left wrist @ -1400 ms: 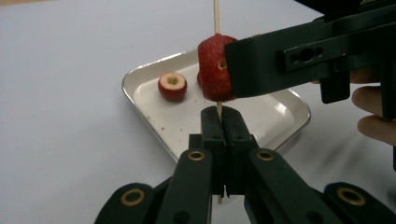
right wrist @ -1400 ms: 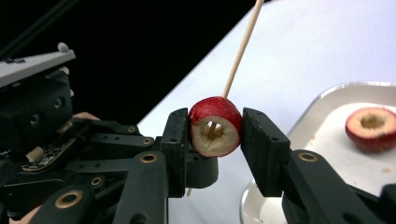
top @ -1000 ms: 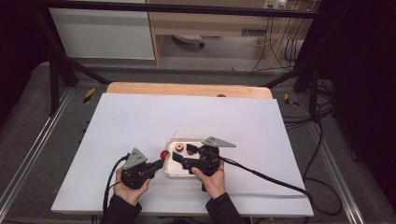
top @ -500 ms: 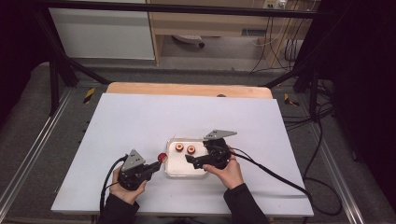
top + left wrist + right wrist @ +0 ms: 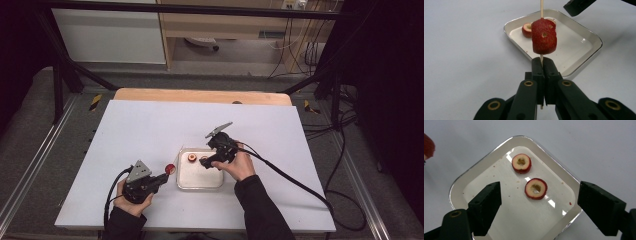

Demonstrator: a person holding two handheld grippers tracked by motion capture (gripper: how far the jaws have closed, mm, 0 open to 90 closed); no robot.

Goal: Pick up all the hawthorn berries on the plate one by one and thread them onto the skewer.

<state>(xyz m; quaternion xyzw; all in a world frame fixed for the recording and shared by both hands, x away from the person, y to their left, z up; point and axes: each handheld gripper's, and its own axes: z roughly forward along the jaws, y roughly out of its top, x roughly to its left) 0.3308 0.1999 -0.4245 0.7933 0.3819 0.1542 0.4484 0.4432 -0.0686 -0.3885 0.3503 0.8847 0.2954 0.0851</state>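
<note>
Left gripper (image 5: 541, 65) clenches skewer (image 5: 541, 7) (pointing trayward, strawberry (image 5: 544, 36) threaded); right gripper (image 5: 539, 207) released, closing.

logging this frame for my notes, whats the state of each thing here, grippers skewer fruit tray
left gripper: shut on the skewer
skewer: upright, one red fruit piece threaded on it
red fruit piece: speared, above the jaws
right gripper: open, over the tray, holding nothing
tray: flat on the table
two cored fruit rings: lying loose in the tray, apart
</note>
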